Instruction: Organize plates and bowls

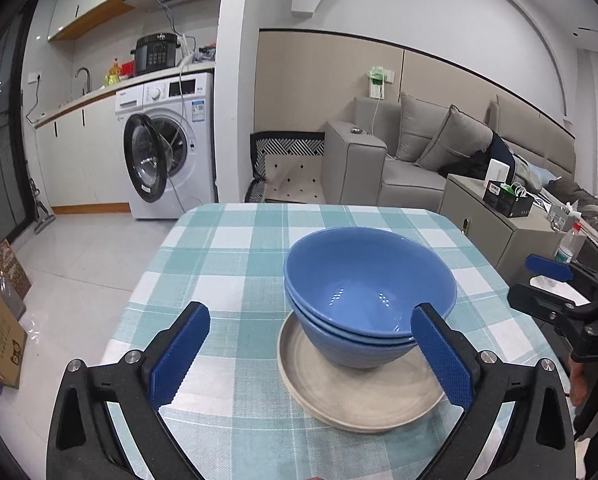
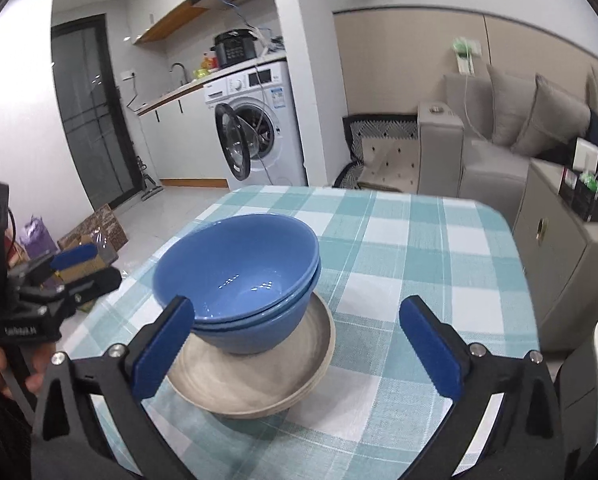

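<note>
While both grippers [image 1: 311, 354] [image 2: 295, 346] gape empty, blue bowls [image 1: 369, 292] sit nested on beige plates [image 1: 351, 392], checkered tablecloth [image 1: 227, 264] otherwise bare.

Both grippers [image 1: 311, 356] [image 2: 295, 350] have black frames, silver screws, and ridged blue pads on their fingers [image 1: 179, 356].

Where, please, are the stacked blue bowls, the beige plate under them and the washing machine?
blue bowls [image 1: 363, 280], left wrist view, inside of the top bowl.
beige plate [image 1: 339, 392], left wrist view, bare inner surface.
washing machine [image 2: 275, 120], right wrist view, white front panel.
</note>
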